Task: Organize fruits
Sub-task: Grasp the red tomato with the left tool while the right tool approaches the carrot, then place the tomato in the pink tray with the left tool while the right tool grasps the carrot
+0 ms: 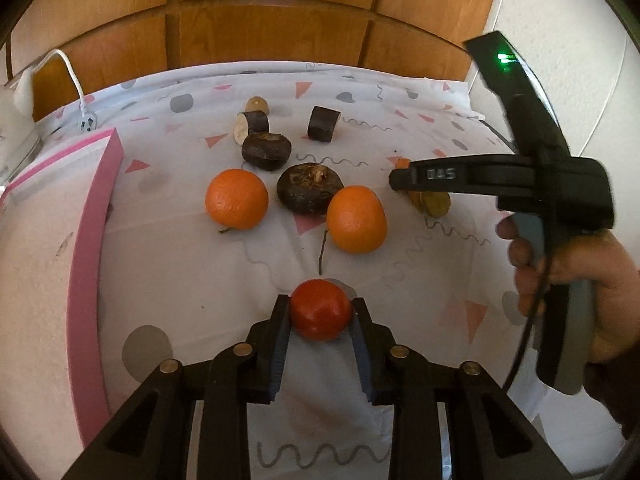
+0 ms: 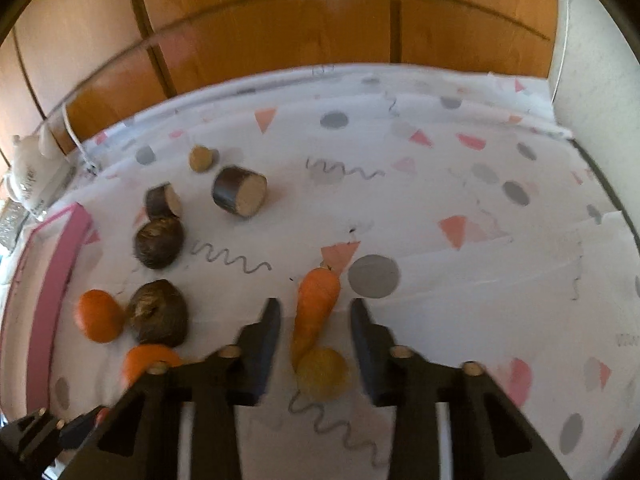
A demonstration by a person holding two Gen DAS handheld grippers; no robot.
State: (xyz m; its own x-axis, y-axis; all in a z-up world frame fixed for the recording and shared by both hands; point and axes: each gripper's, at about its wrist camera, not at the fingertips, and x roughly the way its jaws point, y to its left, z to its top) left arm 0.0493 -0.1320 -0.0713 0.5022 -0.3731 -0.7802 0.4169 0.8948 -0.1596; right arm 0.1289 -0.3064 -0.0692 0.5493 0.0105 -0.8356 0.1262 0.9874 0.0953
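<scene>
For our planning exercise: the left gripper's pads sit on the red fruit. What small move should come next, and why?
Probably lift the red fruit off the cloth: the left gripper grips both its sides, and the pink-edged tray lies to its left, so raising it should clear the rim.

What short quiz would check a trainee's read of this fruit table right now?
1. Multiple choice: the left gripper is clamped on A) the round red tomato, B) a green apple, C) a yellow banana?
2. True or false: the long orange carrot lies between the spread fingers of the right gripper, not yet pinched.
3. Count: how many round orange citrus fruits lie on the patterned white cloth?
Key: 1 A; 2 true; 3 two.
</scene>
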